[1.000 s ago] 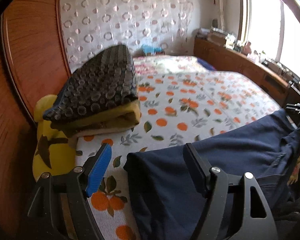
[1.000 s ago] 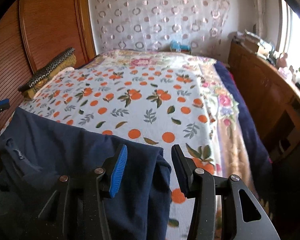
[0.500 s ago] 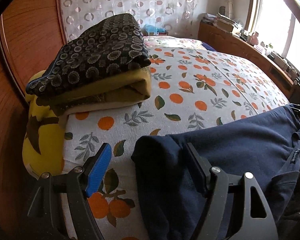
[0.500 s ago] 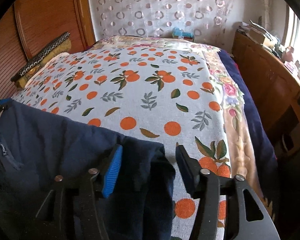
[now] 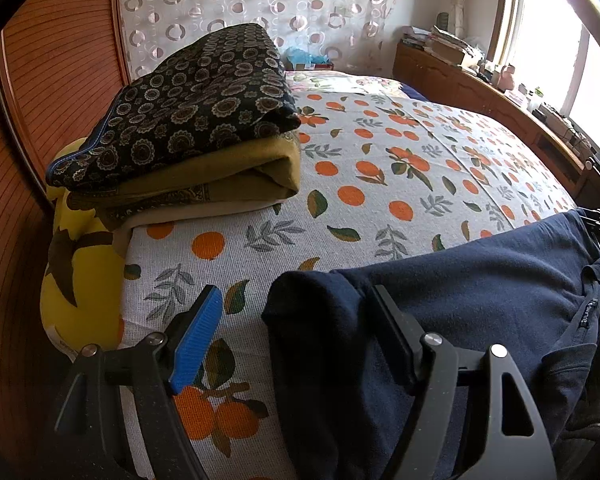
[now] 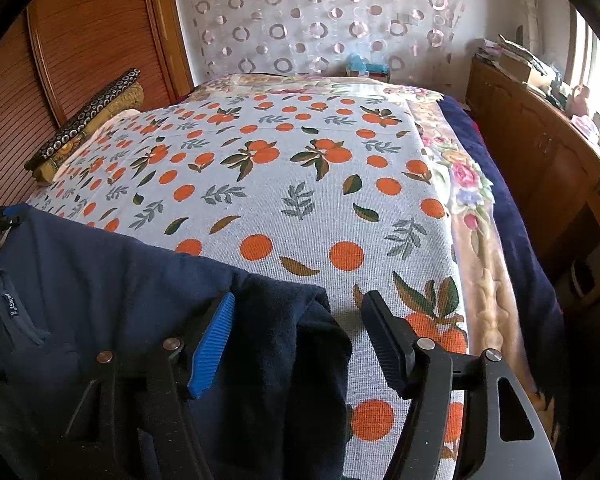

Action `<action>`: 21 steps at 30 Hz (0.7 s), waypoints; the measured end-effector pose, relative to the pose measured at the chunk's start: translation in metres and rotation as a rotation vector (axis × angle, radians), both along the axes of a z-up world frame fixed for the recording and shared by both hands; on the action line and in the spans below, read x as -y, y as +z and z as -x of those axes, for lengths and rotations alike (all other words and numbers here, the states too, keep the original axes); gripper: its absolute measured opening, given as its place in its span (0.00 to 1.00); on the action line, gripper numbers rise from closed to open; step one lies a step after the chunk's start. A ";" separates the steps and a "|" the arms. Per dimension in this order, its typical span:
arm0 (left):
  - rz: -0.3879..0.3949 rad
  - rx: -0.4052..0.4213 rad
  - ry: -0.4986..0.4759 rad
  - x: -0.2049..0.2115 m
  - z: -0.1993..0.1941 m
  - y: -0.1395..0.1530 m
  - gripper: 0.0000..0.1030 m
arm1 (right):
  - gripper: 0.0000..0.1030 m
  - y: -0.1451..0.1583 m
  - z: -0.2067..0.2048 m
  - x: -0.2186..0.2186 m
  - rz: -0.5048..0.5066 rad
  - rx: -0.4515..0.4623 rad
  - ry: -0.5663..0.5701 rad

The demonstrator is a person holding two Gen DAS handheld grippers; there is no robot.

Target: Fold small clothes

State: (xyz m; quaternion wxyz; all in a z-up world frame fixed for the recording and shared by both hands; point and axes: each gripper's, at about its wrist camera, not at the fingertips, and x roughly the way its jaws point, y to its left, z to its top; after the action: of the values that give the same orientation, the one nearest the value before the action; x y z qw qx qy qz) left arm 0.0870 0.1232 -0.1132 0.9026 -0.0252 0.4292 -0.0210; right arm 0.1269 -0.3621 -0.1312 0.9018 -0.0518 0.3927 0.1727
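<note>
A navy blue garment (image 5: 460, 300) lies spread across the near edge of the bed, collar label at its right in the left wrist view. My left gripper (image 5: 296, 316) is open, its jaws wide apart around the garment's left corner, which lies between them. My right gripper (image 6: 300, 320) is open too, jaws wide around the garment's right corner (image 6: 292, 320). The same garment (image 6: 100, 280) stretches to the left in the right wrist view, with the left gripper's blue pad (image 6: 14, 211) at its far end.
The bed has an orange-and-leaf print cover (image 6: 300, 184). A stack of folded cloths (image 5: 196, 120) sits on a yellow pillow (image 5: 76, 272) at the left, by the wooden headboard (image 5: 60, 80). A wooden cabinet (image 6: 540, 160) runs along the right side.
Both grippers have moved forward over the bed with the garment's corners between their open jaws. The folded stack looms closer in the left wrist view.
</note>
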 end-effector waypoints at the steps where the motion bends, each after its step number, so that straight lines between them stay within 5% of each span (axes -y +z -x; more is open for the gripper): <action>1: 0.002 -0.003 -0.001 0.000 0.000 0.000 0.73 | 0.66 0.001 0.000 -0.001 0.008 -0.006 0.006; 5: 0.008 -0.010 -0.021 0.002 -0.002 0.002 0.65 | 0.59 0.003 0.001 -0.004 0.007 -0.038 0.051; 7: 0.027 -0.009 -0.049 0.004 0.000 0.003 0.51 | 0.52 0.004 0.003 -0.004 0.012 -0.038 0.068; 10: 0.083 -0.020 -0.097 0.008 0.003 0.005 0.15 | 0.22 0.004 0.008 -0.007 0.003 -0.043 0.113; 11: 0.103 -0.017 -0.103 0.010 0.005 0.007 0.14 | 0.14 0.004 0.012 -0.010 0.012 -0.035 0.126; 15: 0.128 0.091 -0.114 0.024 0.033 0.033 0.11 | 0.09 0.022 0.034 -0.006 -0.037 0.028 0.138; 21: 0.174 0.381 -0.132 0.044 0.098 0.127 0.10 | 0.09 0.094 0.093 0.008 -0.104 0.253 0.121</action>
State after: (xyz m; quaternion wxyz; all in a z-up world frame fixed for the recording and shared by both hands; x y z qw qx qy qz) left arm -0.0115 0.0794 0.0141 0.9585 -0.0703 0.2481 -0.1216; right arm 0.0334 -0.3697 -0.0370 0.9334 -0.0501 0.2628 0.2391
